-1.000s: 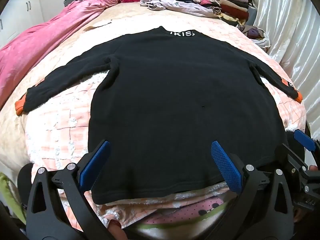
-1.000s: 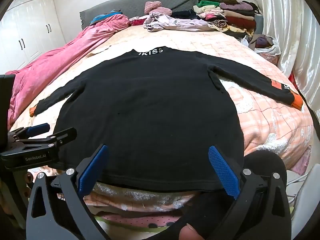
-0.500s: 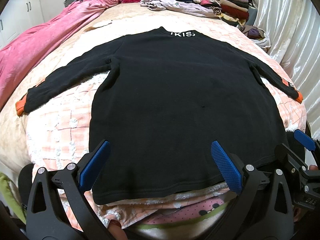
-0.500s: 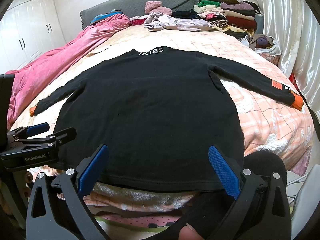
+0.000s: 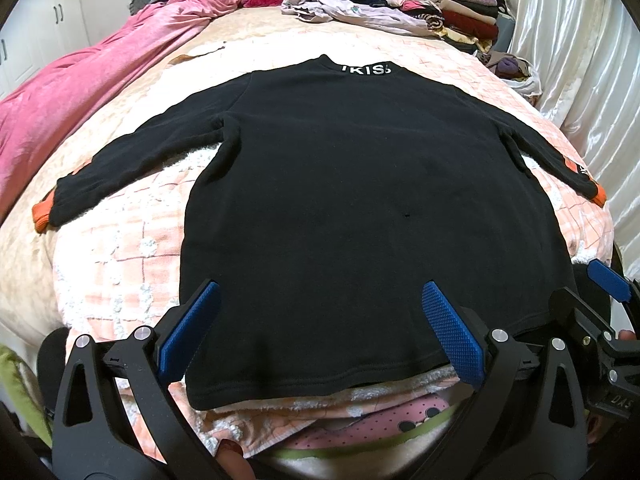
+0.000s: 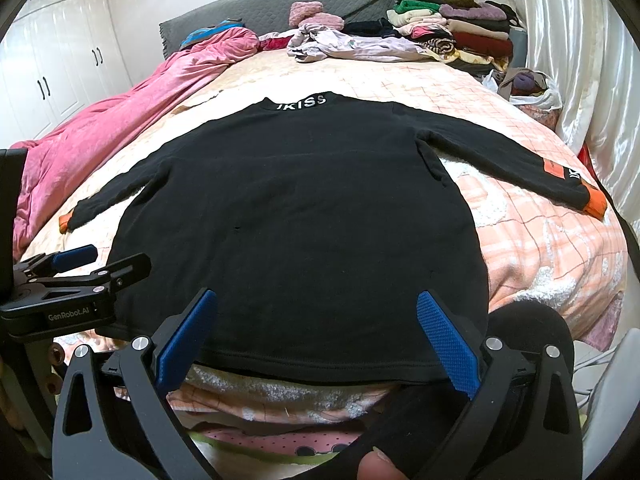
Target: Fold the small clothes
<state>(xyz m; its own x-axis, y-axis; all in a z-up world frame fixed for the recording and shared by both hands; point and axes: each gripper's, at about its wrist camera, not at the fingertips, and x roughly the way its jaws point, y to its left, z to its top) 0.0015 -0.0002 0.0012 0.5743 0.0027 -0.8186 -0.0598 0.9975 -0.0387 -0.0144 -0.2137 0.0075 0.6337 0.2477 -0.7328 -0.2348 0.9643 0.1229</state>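
Note:
A black long-sleeved top (image 5: 360, 200) (image 6: 304, 216) lies flat on the bed, collar with white letters at the far end, both sleeves spread out sideways, orange cuffs (image 5: 40, 216) (image 6: 594, 204) at the ends. My left gripper (image 5: 320, 332) is open over the hem near its left corner, blue pads wide apart, nothing between them. Over the hem near its right corner my right gripper (image 6: 316, 332) stands open and holds nothing. Each gripper shows at the edge of the other's view, the left gripper (image 6: 96, 264) also open.
The pink-checked bedspread (image 5: 120, 248) covers the bed. A pink quilt (image 6: 120, 120) runs along the left side. Loose garments (image 6: 352, 46) and a stack of folded clothes (image 6: 460, 32) sit at the headboard. White curtains (image 6: 580, 60) hang right, wardrobe doors (image 6: 60, 72) left.

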